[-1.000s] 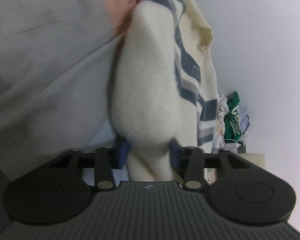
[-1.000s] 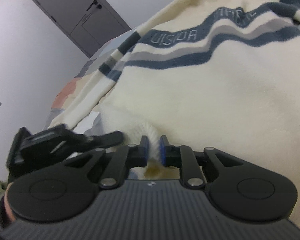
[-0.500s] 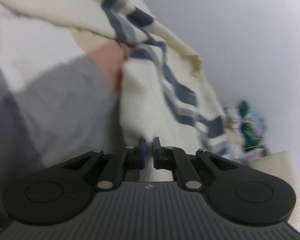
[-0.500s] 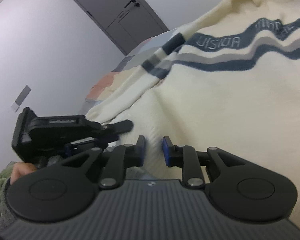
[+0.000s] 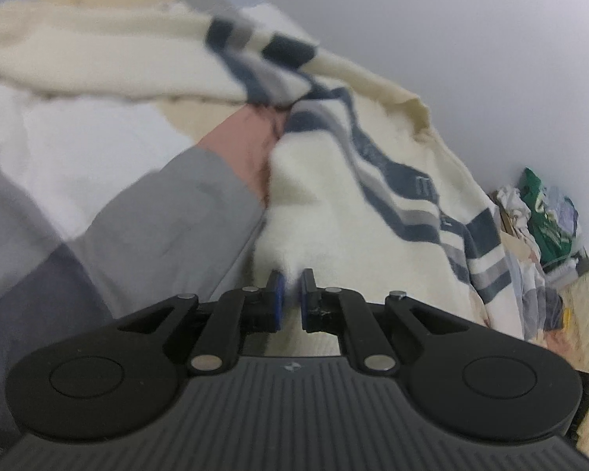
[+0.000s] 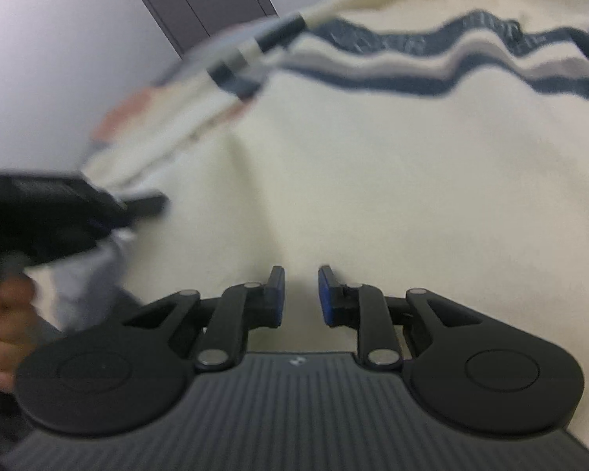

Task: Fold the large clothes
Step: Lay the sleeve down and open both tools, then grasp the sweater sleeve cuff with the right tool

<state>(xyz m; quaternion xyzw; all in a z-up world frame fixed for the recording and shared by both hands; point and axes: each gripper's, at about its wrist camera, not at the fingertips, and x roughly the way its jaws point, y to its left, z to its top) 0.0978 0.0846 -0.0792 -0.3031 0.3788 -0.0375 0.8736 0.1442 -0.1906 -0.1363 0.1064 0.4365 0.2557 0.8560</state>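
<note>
The left gripper (image 5: 290, 294) is clamped on a pinch of the cream sweater (image 5: 333, 212), its blue pads nearly together with fabric bunched between them. At ten o'clock from it, a grey sleeve (image 5: 169, 212) reaches into the sweater's striped folds. The right gripper (image 6: 301, 294) has its jaws a little apart over the sweater (image 6: 392, 180); whether fabric is pinched there I cannot tell. At three o'clock in the left view lies a heap of clothes (image 5: 542, 212); any container under it is unclear.

Motion blur is smearing the sweater's (image 6: 373, 180) striped sleeve and the left gripper (image 6: 153, 204) in the right wrist view. The picture's left edge is cutting off the hand (image 6: 4, 325) holding it. Far right, a clothes pile (image 5: 542, 212) is showing too small to sort.
</note>
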